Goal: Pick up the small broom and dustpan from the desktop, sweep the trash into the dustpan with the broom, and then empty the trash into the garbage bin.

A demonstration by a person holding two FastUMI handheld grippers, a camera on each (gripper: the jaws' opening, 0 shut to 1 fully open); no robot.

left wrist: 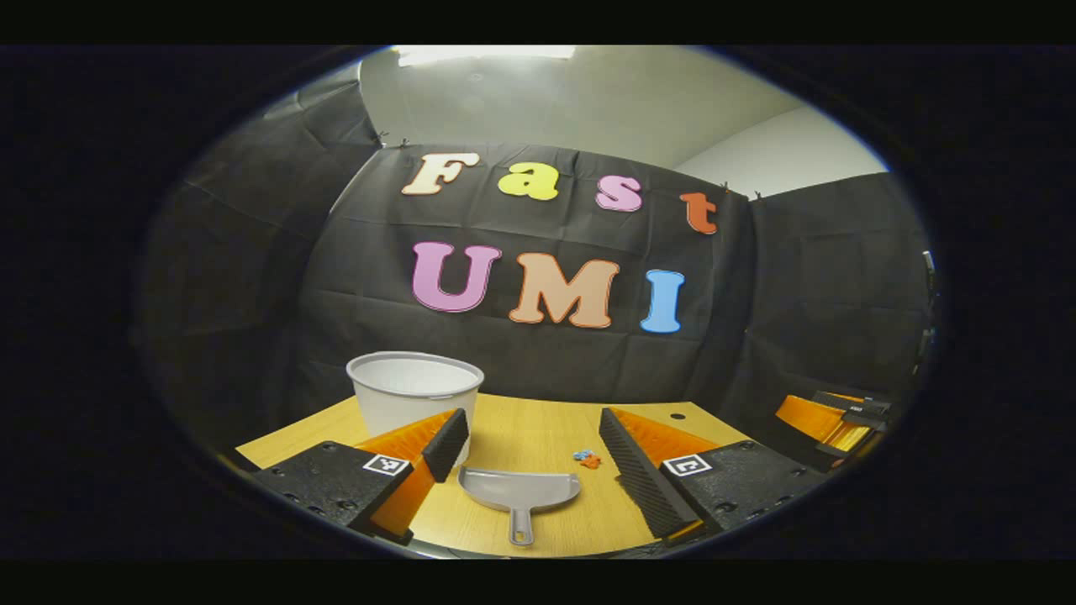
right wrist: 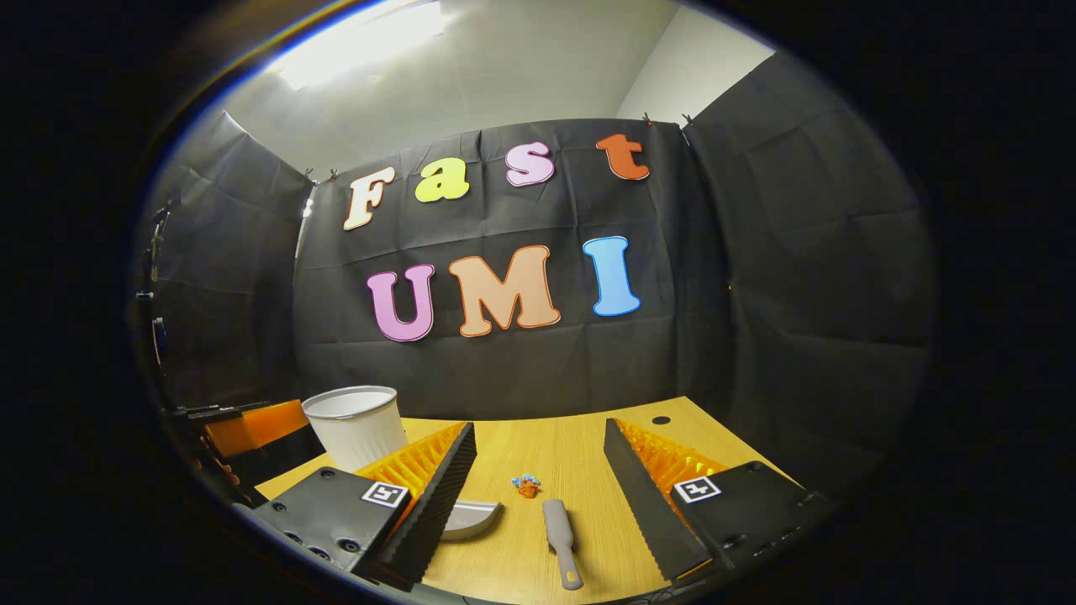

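Note:
A grey dustpan (left wrist: 519, 496) lies flat on the wooden desktop (left wrist: 530, 428), handle toward me, between the fingers of my open left gripper (left wrist: 538, 458), which hovers short of it. Small blue and orange trash bits (left wrist: 588, 458) sit just right of the pan. In the right gripper view the small grey broom (right wrist: 561, 529) lies on the desk, handle near me, with the trash (right wrist: 526, 485) just beyond it. My right gripper (right wrist: 538, 491) is open above the broom, holding nothing. Its left finger hides part of the dustpan (right wrist: 472, 517).
A white garbage bin (left wrist: 414, 393) stands at the back left of the desk, also seen as the bin (right wrist: 353, 424). The other gripper (left wrist: 828, 420) shows far right, and the left one (right wrist: 252, 428) far left. A cable hole (right wrist: 661, 419) marks the desk's back.

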